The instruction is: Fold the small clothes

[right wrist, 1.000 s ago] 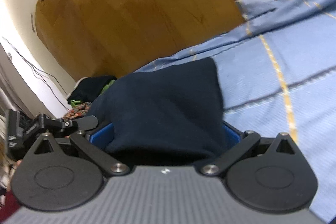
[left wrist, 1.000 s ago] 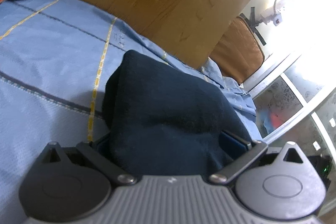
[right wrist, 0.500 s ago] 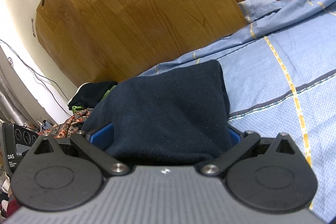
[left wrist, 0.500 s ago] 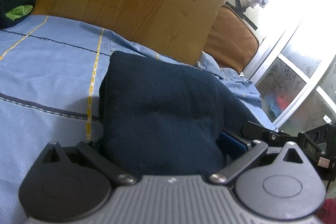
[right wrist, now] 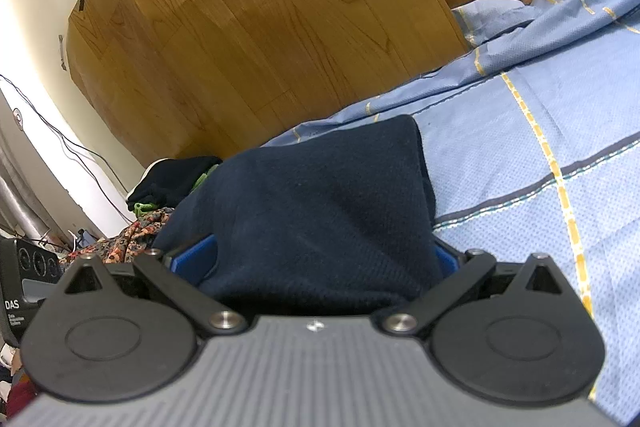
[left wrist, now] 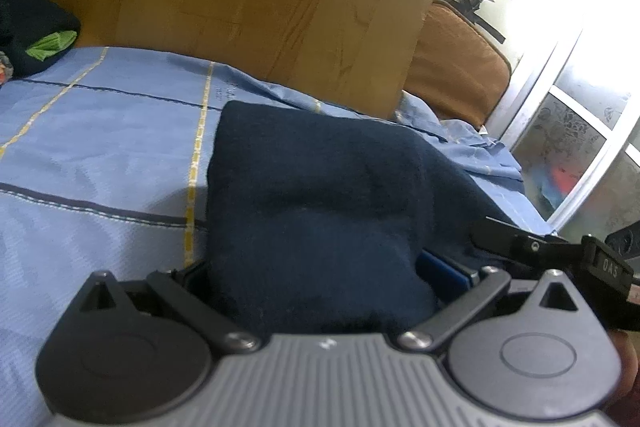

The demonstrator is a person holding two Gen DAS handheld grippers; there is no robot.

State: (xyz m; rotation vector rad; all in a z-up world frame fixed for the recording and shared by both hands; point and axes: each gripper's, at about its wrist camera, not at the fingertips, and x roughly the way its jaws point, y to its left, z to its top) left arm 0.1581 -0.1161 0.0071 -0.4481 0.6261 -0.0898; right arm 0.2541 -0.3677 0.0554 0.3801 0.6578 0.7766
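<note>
A pile of dark and patterned clothes [right wrist: 160,203] lies at the far left of the light blue bedsheet with yellow and dark stripes [left wrist: 100,131]. The left gripper [left wrist: 320,267] and right gripper [right wrist: 316,259] are each clamped on the folded dark navy knit garment [left wrist: 320,195] on the bed. The neighbouring gripper body reads "DAS" [right wrist: 12,305]
</note>
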